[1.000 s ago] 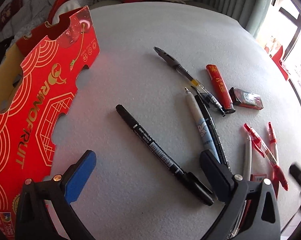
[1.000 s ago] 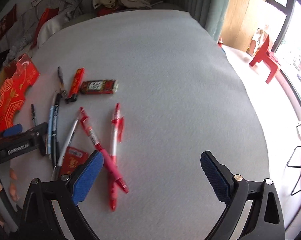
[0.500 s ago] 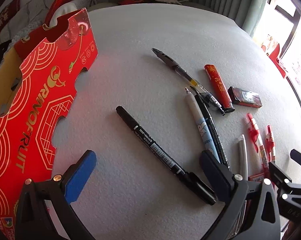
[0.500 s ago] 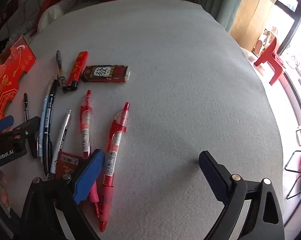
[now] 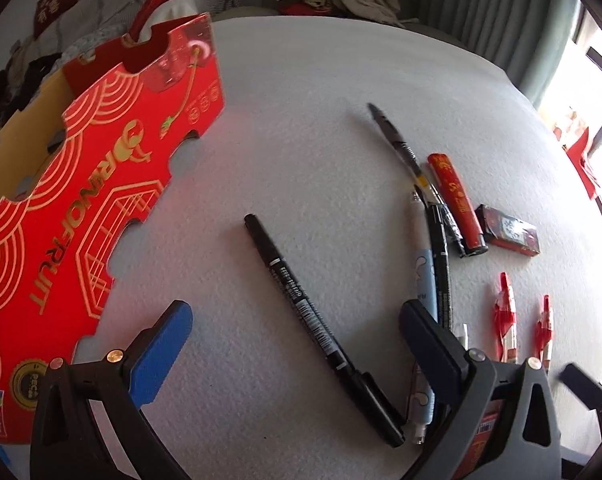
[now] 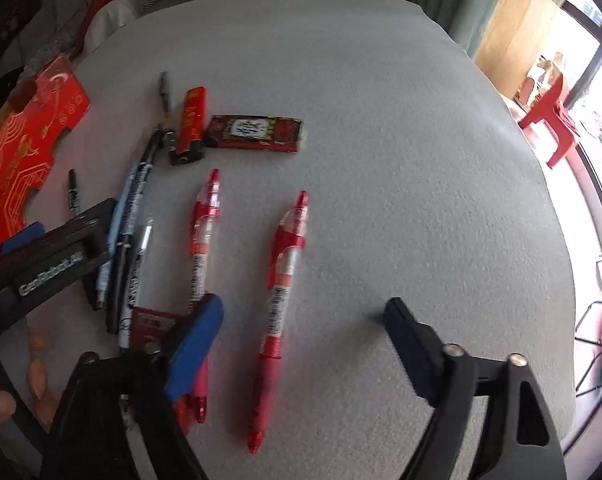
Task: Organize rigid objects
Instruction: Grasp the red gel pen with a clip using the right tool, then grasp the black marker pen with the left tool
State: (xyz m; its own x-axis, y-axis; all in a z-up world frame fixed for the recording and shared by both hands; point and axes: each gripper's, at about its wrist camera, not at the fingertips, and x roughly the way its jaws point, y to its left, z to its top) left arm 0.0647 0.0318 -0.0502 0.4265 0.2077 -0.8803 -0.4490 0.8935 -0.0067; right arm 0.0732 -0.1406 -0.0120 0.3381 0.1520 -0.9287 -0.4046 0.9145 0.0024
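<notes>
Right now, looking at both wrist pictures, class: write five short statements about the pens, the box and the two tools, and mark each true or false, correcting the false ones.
1. A red pen lies between the right tool's fingers. True; the pads do not touch it.
2. The left tool grips the black marker. False: its jaws stand open around the marker.
3. The red lighter lies beside a red packet. True.
4. The red cardboard box sits to the right of the pens. False: it is on their left.
5. All the pens are red. False: some are black, one pale blue.
</notes>
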